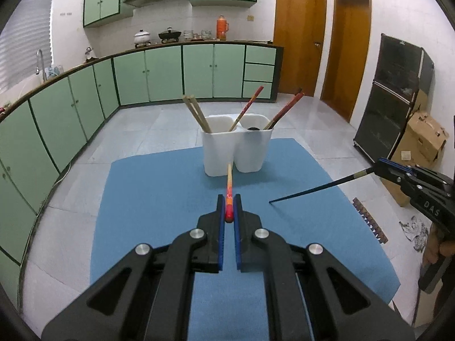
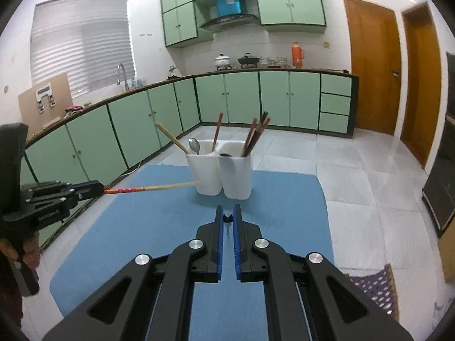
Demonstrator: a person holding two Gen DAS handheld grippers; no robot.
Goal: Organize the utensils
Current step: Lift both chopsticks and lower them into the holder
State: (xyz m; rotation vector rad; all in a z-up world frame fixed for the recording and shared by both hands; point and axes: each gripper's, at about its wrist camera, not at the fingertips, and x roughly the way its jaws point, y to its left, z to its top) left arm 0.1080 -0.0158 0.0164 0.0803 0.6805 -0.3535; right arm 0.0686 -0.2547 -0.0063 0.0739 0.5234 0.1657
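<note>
Gripping the painted red-orange chopstick [image 1: 229, 199] by its thick end, left hand-held gripper [image 1: 229, 211] clamped tight on it, pale tip aimed straight ahead at the white two-cup holder [image 1: 236, 150]. Held by the butt presumably so the thin end can go in first and the length can drop freely once over a cup. Seen from the right wrist view, same stick [image 2: 148, 189] reaching level across from the left, tip close beside the holder's left cup [image 2: 203, 170] but apparently not touching.

Sitting on the blue mat [image 1: 159, 187] toward its far edge, holder already stocked: pale wooden chopsticks [image 1: 196, 112] leaning left in the left cup, a red one [image 1: 247, 108] against the divider, a dark reddish pair [image 1: 285, 110] in the right cup, plus a spoon [image 2: 194, 145] in the left cup. Sorting rule unclear from here; red stick probably belongs with the lone red one.

Further right, right hand-held gripper [image 1: 378, 167] closed on a black chopstick [image 1: 318, 187], also by its end, tip slanting down toward the mat and hovering just above it. From its own camera, only the stick's round black butt [image 2: 227, 218] showing between the blue pads.

Room to work: mat bare in front of the holder, both sticks well apart, so no crossing yet. Tightest spot likely the cup mouths, where leaning handles fan outward and could catch an incoming tip. Mat edges near on both sides, grey tiled floor [image 1: 170, 119] beyond.
</note>
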